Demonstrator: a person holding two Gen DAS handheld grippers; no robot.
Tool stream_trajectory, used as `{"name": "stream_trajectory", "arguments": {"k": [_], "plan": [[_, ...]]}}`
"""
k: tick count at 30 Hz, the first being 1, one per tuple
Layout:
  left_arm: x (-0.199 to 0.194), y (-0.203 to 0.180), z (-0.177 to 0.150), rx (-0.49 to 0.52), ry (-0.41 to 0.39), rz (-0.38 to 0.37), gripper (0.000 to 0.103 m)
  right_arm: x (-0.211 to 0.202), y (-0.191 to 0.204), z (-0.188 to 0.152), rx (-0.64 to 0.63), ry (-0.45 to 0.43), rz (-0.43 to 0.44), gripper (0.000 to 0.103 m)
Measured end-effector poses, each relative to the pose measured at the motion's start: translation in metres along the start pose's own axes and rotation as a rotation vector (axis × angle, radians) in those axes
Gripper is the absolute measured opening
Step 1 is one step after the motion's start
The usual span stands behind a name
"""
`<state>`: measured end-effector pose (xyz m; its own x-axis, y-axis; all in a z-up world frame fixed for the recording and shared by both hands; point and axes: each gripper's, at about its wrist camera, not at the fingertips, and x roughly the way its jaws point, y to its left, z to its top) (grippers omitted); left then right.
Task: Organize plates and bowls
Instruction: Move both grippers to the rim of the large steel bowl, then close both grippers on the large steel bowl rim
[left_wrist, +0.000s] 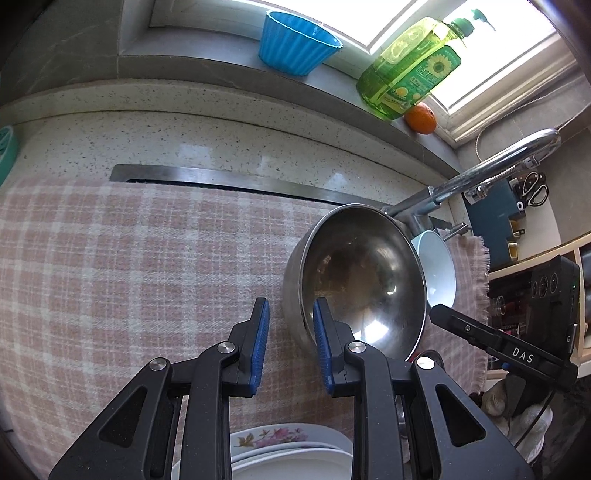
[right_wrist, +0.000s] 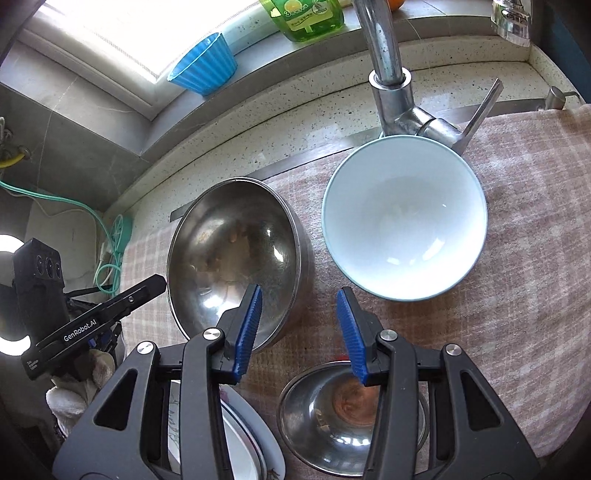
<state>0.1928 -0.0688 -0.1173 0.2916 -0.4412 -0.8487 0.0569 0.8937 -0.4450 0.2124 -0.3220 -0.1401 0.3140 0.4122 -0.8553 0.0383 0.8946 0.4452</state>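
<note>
Nearest, stacked plates (right_wrist: 236, 435) and 1 small steel bowl (right_wrist: 332, 417) on the pink checked cloth (right_wrist: 517, 295). Above them, left gripper (left_wrist: 291, 345) parted, empty, 1 pad just inside the large steel bowl's (right_wrist: 236, 254) rim. Right gripper (right_wrist: 300, 332) spread wide, empty, over cloth between large steel bowl and white bowl (right_wrist: 404, 218). Beyond, faucet (right_wrist: 388, 74); farthest, blue cup (right_wrist: 203, 66) and green soap bottle (left_wrist: 410, 70) on the sill.

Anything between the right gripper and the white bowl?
Nothing visible. The right gripper hangs open over bare cloth, with the white bowl just ahead and to its right. The big steel bowl sits to the left and the small steel bowl lies below the fingers, both off that path.
</note>
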Motion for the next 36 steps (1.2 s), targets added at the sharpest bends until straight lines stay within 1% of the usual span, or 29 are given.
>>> {"name": "stream_trajectory", "arguments": {"k": [3, 7, 10, 16, 19, 22, 25, 30, 36], "plan": [[0.005, -0.001, 0.002, 0.001, 0.008, 0.004, 0.022, 0.004, 0.002, 0.002, -0.01, 0.007, -0.002, 0.044], [0.013, -0.003, 0.005, 0.005, 0.022, 0.004, 0.022, 0.01, 0.005, 0.003, -0.015, 0.024, -0.003, 0.037], [0.019, -0.004, 0.005, 0.008, 0.033, 0.003, 0.022, 0.015, 0.007, 0.004, -0.021, 0.034, -0.011, 0.035], [0.026, -0.006, 0.006, 0.024, 0.037, 0.0, 0.022, 0.025, 0.012, 0.003, -0.038, 0.056, -0.024, 0.022], [0.028, -0.006, 0.006, 0.028, 0.039, -0.001, 0.022, 0.026, 0.015, 0.003, -0.051, 0.057, -0.038, 0.022], [0.028, -0.008, 0.006, 0.037, 0.034, 0.007, 0.022, 0.024, 0.015, 0.004, -0.051, 0.056, -0.045, 0.019], [0.027, -0.008, 0.006, 0.031, 0.031, 0.006, 0.022, 0.023, 0.018, 0.004, -0.06, 0.053, -0.056, 0.019], [0.019, -0.01, 0.002, 0.048, 0.013, 0.023, 0.022, 0.02, 0.027, -0.001, -0.084, 0.048, -0.064, 0.019], [0.005, -0.001, -0.004, 0.043, -0.009, 0.03, 0.022, 0.018, 0.043, -0.008, -0.112, 0.046, -0.059, 0.019]]}}
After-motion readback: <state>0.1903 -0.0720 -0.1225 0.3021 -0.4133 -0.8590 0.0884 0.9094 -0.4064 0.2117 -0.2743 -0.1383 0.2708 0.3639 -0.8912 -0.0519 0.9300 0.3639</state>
